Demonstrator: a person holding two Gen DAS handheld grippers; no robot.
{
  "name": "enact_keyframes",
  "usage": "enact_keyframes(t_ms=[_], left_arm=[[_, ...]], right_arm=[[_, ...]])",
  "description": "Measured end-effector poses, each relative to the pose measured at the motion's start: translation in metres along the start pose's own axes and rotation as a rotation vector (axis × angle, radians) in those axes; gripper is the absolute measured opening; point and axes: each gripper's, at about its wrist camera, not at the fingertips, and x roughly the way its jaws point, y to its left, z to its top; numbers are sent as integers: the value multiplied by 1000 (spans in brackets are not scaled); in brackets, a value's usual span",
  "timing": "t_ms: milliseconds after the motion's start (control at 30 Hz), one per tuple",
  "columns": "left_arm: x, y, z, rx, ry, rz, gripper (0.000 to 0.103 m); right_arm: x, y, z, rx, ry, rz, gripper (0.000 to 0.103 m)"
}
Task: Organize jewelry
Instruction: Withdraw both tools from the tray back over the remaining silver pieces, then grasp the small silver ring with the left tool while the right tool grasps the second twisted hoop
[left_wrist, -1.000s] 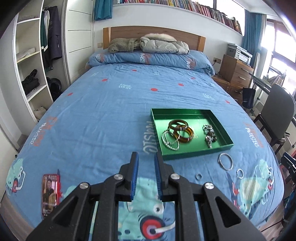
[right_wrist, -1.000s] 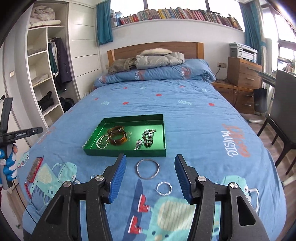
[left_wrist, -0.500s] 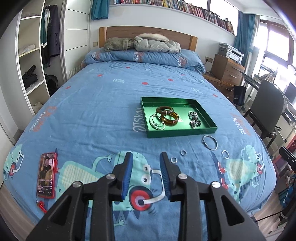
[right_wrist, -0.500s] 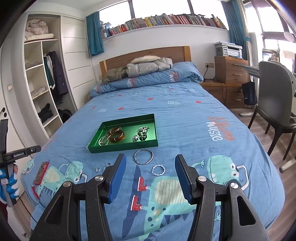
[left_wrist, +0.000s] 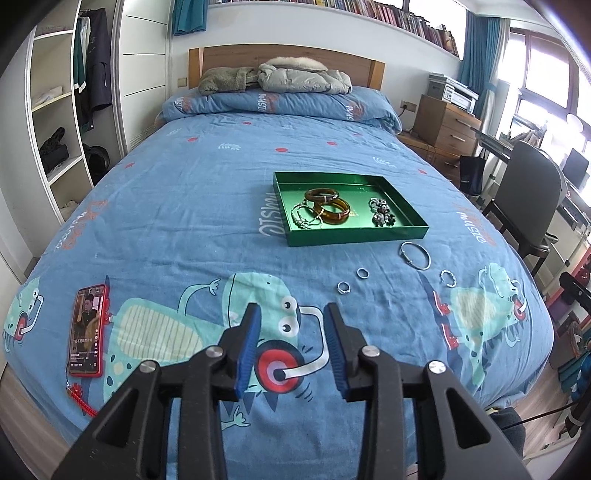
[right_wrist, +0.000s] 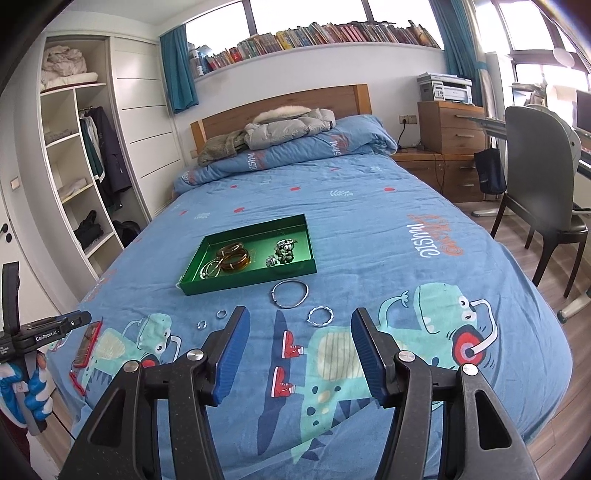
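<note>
On the blue bedspread (left_wrist: 177, 206) I see the green tray (left_wrist: 354, 234) holding amber bangles (left_wrist: 332, 211) and a beaded piece (left_wrist: 382, 216). Just in front of it, loose on the cover, lie a silver bangle (right_wrist: 290, 293), a twisted ring (right_wrist: 320, 316) and two small rings (left_wrist: 352, 279). My left gripper (left_wrist: 291, 349) is opening with nothing between its jaws; my right gripper (right_wrist: 297, 354) stands wide and empty. A red phone (left_wrist: 86, 330) lies well left.

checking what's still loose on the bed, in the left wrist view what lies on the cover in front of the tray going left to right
phone → small ring → second small ring → big silver bangle → twisted ring
</note>
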Motion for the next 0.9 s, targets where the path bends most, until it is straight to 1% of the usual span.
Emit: enact_keyframes(t_ms=[233,500,667,900], left_arm=[[7,0,-2,5,10,5,34],[24,-5,-2,13,24,4,35],[42,-12,-2,29,38,12,38],[72,-19,-3,40,54,25,38]], right_arm=[[9,4,-4,1,18,10,57],[22,-4,-6,22,29,6,57],[36,-12,-5,44,40,-1,57],[66,-18,-6,53,63,-8,57]])
